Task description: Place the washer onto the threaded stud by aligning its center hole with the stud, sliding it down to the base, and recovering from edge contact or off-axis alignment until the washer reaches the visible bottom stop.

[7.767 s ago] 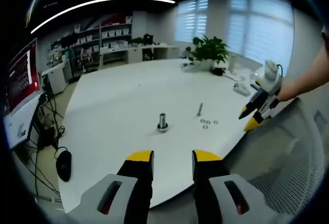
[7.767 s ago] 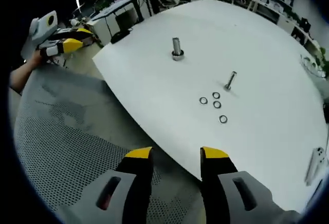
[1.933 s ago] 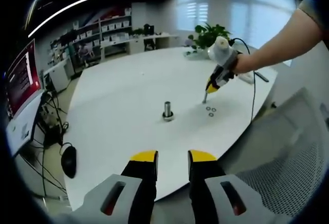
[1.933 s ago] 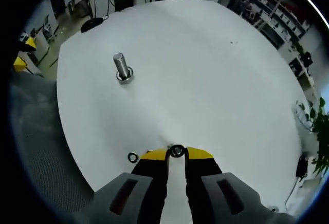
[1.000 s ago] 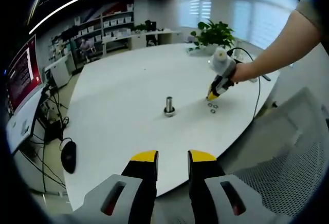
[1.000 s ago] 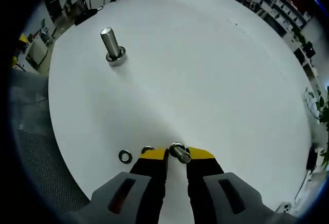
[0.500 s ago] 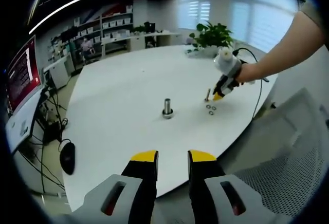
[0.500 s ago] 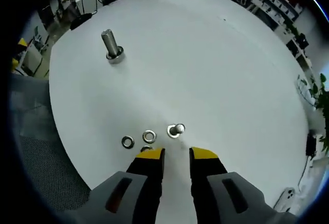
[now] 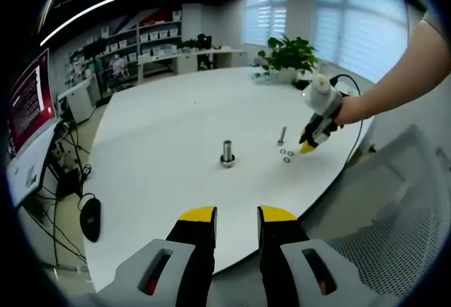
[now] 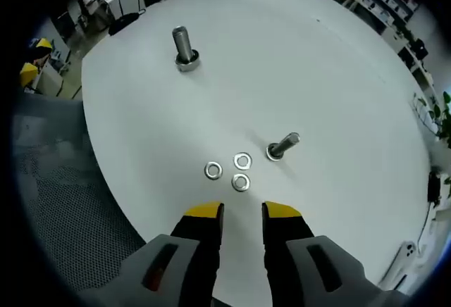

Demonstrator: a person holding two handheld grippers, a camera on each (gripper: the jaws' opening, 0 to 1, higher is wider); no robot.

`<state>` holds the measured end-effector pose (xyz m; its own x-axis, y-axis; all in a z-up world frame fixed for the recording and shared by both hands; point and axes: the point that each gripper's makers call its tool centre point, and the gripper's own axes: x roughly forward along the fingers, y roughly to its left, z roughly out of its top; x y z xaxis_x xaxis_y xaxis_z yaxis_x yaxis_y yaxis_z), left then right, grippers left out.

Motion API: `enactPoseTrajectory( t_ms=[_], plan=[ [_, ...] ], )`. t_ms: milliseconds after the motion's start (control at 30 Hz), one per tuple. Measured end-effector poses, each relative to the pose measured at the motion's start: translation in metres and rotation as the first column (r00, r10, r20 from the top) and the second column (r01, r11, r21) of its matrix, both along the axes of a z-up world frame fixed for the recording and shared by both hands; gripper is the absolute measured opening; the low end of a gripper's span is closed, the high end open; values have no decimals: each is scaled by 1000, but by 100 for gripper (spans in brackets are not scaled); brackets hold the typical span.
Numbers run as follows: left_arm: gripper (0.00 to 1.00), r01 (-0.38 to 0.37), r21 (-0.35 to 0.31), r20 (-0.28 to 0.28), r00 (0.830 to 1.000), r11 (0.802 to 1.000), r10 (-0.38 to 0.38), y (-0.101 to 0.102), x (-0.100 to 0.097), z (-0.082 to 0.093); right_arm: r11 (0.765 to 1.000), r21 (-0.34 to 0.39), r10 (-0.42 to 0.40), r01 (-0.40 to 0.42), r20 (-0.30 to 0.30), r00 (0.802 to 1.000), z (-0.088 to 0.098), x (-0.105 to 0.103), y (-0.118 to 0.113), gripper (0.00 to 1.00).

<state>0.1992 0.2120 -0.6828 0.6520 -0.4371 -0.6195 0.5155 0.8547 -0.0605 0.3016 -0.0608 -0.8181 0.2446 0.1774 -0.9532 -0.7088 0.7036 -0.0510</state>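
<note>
Right gripper (image 10: pixel 242 212) fingers slightly parted, empty, as are the left's; thin washers (image 10: pixel 240 182) lie flat on the worktop (image 10: pixel 338 60), so a pinch may slip

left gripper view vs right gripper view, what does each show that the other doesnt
Left gripper view alone: the person's arm holding the right claw, a potted plant, window blinds and a red screen. Right gripper view alone: the three washers seen as separate rings, and the right claw's jaws from behind, slightly apart and holding nothing. Both: the white table, the large stud, the small stud and the mesh chair.
</note>
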Motion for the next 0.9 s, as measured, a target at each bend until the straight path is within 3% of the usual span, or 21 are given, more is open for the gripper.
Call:
enactPoseTrajectory(
  t_ms=[400,467,533,667,800,900],
  plan=[
    [21,-17,21,-21,1000,1000,17,4,0,-5,998,-7,65,-65,-10,998,-23,12,9,24],
    [20,-16,22,-17,1000,1000,16,3,0,-4,999,25,45,-45,8,999,-22,16,12,24],
    [20,-26,48,-32,999,999,28,7,-1,-8,998,52,35,-34,-21,999,-26,13,13,23],
    [19,-31,73,-42,999,997,34,10,-1,-11,996,70,50,-50,4,999,-24,21,10,18],
    [18,-39,86,-64,997,996,44,12,-2,-15,976,76,201,-203,35,979,-24,18,12,17],
    [18,-42,108,-70,996,993,49,14,-3,-17,970,92,221,-223,35,975,-24,15,7,16]
  ],
)
